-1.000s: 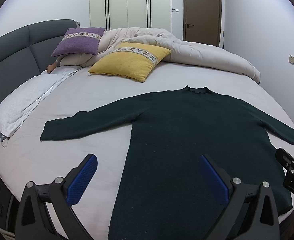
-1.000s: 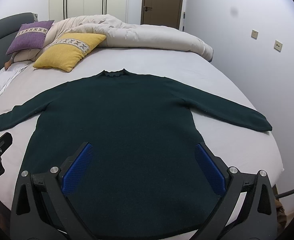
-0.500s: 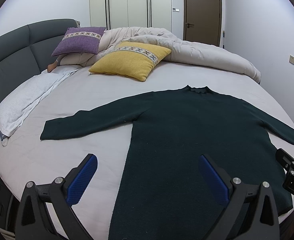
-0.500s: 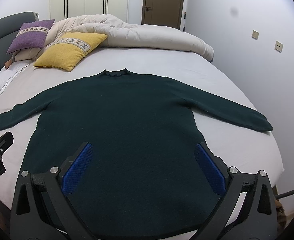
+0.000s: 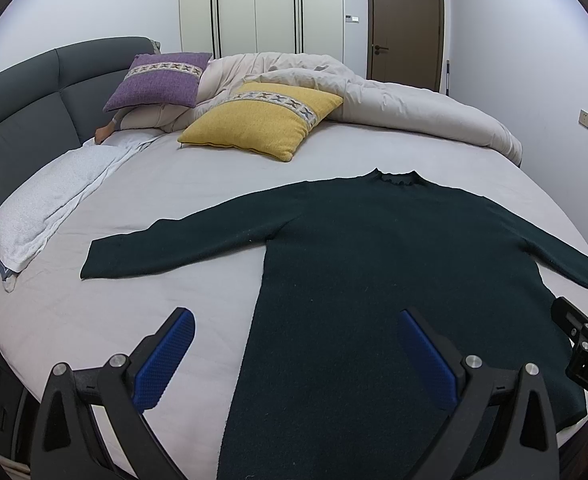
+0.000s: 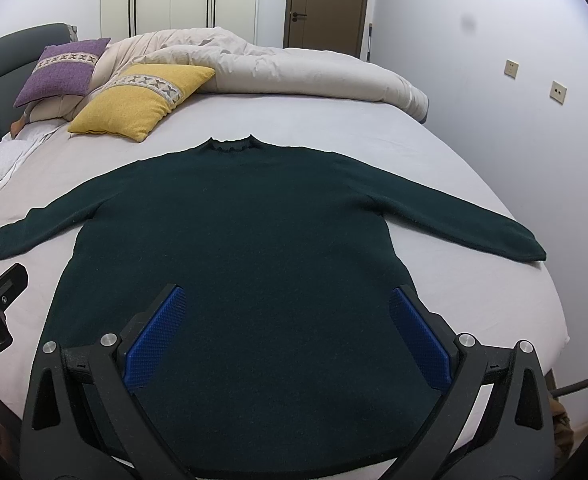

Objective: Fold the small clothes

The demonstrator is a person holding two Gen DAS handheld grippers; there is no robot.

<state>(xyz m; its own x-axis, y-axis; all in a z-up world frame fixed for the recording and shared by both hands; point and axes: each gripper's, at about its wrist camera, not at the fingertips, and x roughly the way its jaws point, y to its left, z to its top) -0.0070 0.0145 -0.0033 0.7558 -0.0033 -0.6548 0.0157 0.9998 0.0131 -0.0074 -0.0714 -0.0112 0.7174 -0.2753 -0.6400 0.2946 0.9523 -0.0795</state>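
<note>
Currently the dark green sweater [image 6: 238,248] lies flat and face-up on the bed [image 5: 114,312], collar toward the far side, hem at the near edge, both sleeves spread outward; no fold started, as far as the layout shows.

Left side: left sleeve [image 5: 174,244] runs out toward the white pillow [image 5: 42,216]; left hand-held gripper [image 5: 294,356] hovers above the near left edge of the body, jaws spread wide, nothing between them; one pad over bare sheet, the other over knit. Risk: a pinch here could take sheet together with sweater, dragging the bedding.

Centre: thick knit, probably limp and slightly clingy; lifting one side alone would likely skew the body and pull the collar off line.

Right side: right hand-held gripper [image 6: 286,336] sits over the lower middle of the body, jaws fully apart, empty; right sleeve [image 6: 466,224] ends close to the bed's right edge. Risk: a careless tug could slide the cuff or hem off the mattress; the hem already lies right at the near edge.

Purple cushion [image 6: 62,68], yellow cushion [image 6: 134,104] and duvet [image 6: 294,68] are well apart from the sweater; no interference expected.
</note>
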